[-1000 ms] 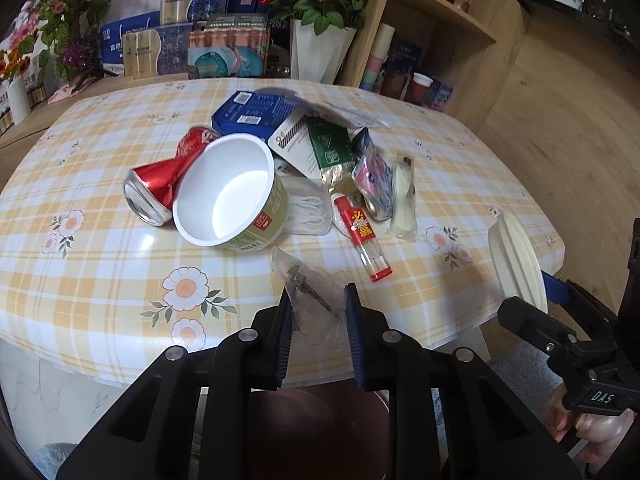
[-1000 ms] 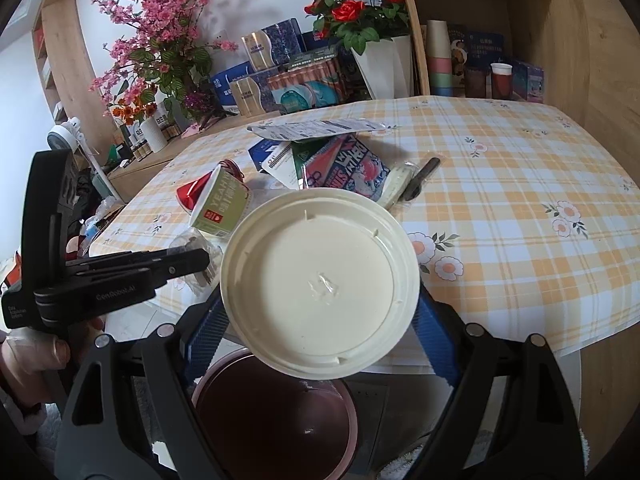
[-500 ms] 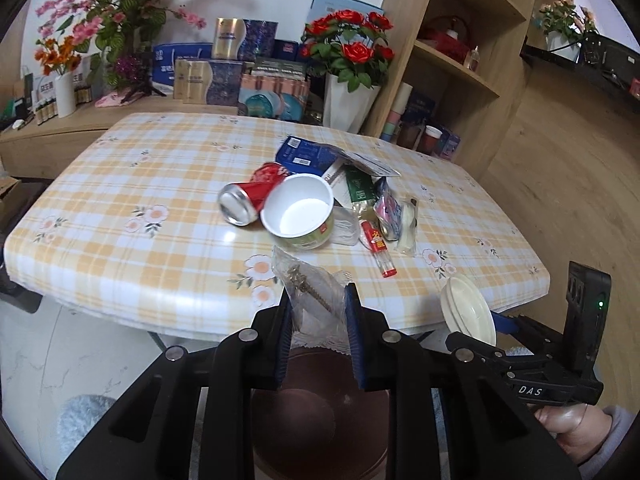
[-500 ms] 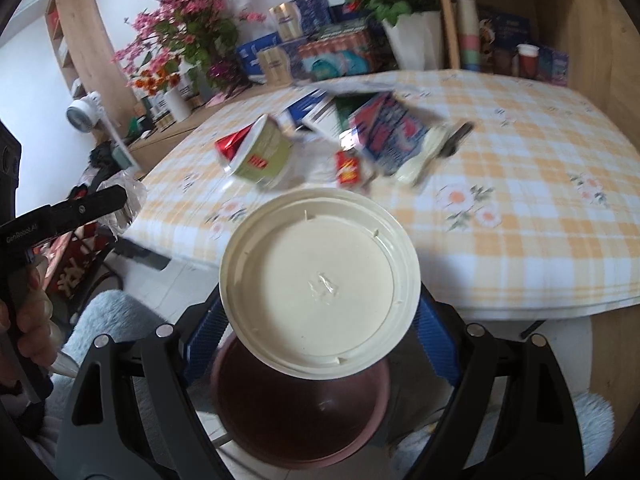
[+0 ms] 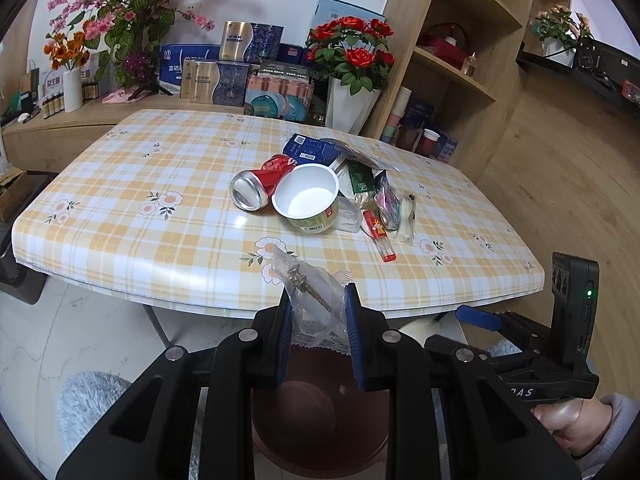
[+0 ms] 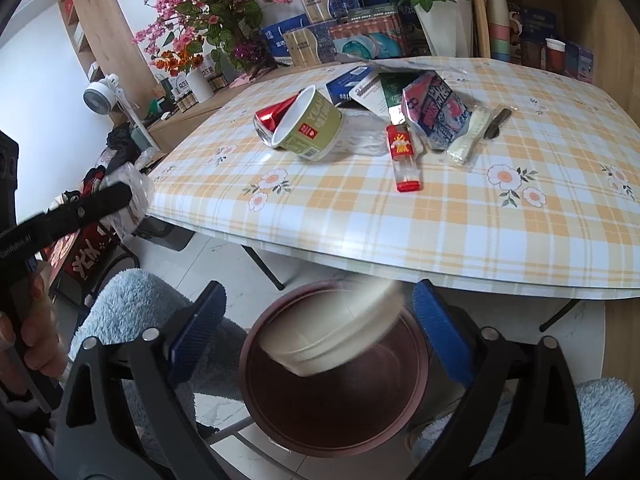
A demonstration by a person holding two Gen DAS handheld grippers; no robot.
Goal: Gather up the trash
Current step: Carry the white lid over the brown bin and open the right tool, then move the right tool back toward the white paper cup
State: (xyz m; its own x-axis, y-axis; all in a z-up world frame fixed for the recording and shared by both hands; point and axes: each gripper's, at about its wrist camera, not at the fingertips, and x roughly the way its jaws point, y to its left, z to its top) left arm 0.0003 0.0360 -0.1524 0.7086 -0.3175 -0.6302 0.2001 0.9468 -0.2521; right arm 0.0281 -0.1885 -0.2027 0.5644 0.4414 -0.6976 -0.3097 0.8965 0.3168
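- The table [image 5: 168, 216], under a yellow-and-white checked cloth with daisies, fills most of the room in front of me; shelves, boxes and pots of flowers stand behind it.
- A reddish-brown bin [image 6: 332, 412] sits on the pale floor just off the table's near edge, below both grippers.
- A cream plastic lid [image 6: 332, 336] hangs blurred over the bin's mouth, tilted, between the right gripper's pads but touching neither of them.
- The right gripper [image 6: 320, 332] points down at the bin, its jaws opening and already spread wide, with the lid loose in the gap.
- The left gripper [image 5: 318, 320] is narrow, its blue pads pressed on a crumpled clear plastic bag [image 5: 312, 300] with a screw inside; it holds the bag above the bin, at the table's edge.
- A pile of trash lies mid-table: a green instant-noodle cup [image 5: 308, 202] lying on its side, mouth toward me.
- A crushed red can [image 5: 260, 184] leans against the cup's left side.
- A blue box [image 5: 310, 150] and flat foil packets lie behind and to the right of the cup.
- A red-and-clear lighter [image 5: 380, 236] lies nearest the table's front edge, just right of the cup.
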